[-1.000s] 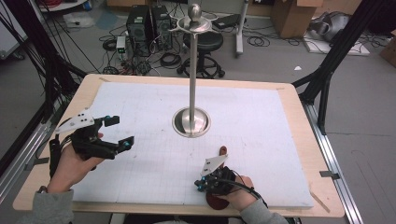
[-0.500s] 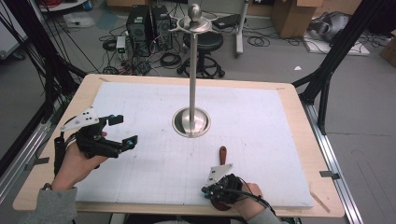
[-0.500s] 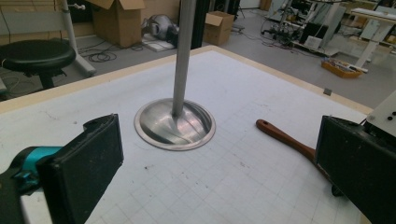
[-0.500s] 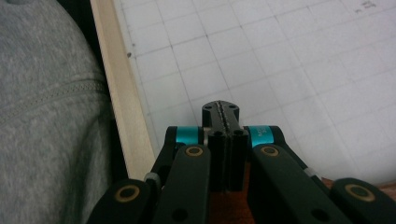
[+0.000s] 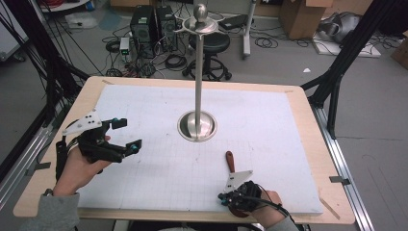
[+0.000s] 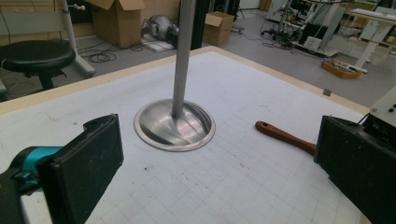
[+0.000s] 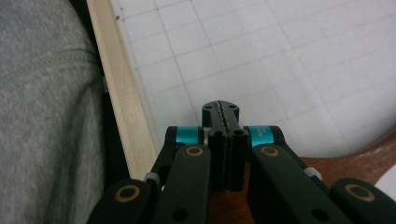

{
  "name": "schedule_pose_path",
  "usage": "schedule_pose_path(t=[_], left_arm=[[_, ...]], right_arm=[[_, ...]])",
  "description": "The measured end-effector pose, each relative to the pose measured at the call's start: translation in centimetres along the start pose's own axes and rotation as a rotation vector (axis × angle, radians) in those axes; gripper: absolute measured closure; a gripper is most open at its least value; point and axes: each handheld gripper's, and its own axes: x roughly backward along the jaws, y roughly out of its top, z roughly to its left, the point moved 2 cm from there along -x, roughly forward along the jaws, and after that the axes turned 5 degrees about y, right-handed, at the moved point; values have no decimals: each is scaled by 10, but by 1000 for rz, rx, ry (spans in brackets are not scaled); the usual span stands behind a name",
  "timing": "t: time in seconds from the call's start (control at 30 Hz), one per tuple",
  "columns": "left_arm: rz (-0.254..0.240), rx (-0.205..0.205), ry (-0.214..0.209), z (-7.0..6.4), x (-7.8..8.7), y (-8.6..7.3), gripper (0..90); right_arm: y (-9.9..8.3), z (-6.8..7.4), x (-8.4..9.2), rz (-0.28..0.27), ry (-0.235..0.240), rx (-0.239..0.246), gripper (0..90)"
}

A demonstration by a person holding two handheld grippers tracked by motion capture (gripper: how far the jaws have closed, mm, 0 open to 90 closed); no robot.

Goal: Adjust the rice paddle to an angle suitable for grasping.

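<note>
A wooden-handled tool (image 5: pixel 231 162) lies on the white gridded mat, its handle end toward the metal stand (image 5: pixel 197 127). Its wider wooden end runs under my right gripper (image 5: pixel 221 198) near the table's front edge. In the right gripper view, that gripper (image 7: pixel 220 108) has its jaws pressed together with nothing seen between them, and brown wood (image 7: pixel 355 163) lies beneath. My left gripper (image 5: pixel 127 134) hovers open over the mat's left side. The left gripper view looks between its wide jaws (image 6: pixel 215 140) at the stand's round base (image 6: pixel 175 127) and the handle (image 6: pixel 285 136).
The stand's tall pole (image 5: pixel 198 72) rises from the middle of the mat (image 5: pixel 269 125). A grey sleeve (image 7: pixel 46 116) lies beyond the table's wooden front edge (image 7: pixel 123 102). A stool (image 5: pixel 211 43), computer cases and cables sit on the floor behind the table.
My right hand has slid toward the table's front edge and a little right, and the wooden tool came with it. The left gripper has kept its place, still open.
</note>
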Motion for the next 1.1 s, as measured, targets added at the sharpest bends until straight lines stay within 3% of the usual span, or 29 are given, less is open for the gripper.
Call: schedule_pose_path(t=[0.3,0.53,0.77,1.1], left_arm=[[3,-1,-2,0,-1,0,18],[2,2,0,-1,0,0,18],[6,2,0,-1,-1,-1,18],[9,5,2,-1,-3,-2,18]], right_arm=[[-11,-5,10,16,-7,-12,900],[-23,-11,18,-7,-8,-35,900],[-36,-19,27,-11,-40,-76,900],[-51,-29,38,-29,-53,-82,900]])
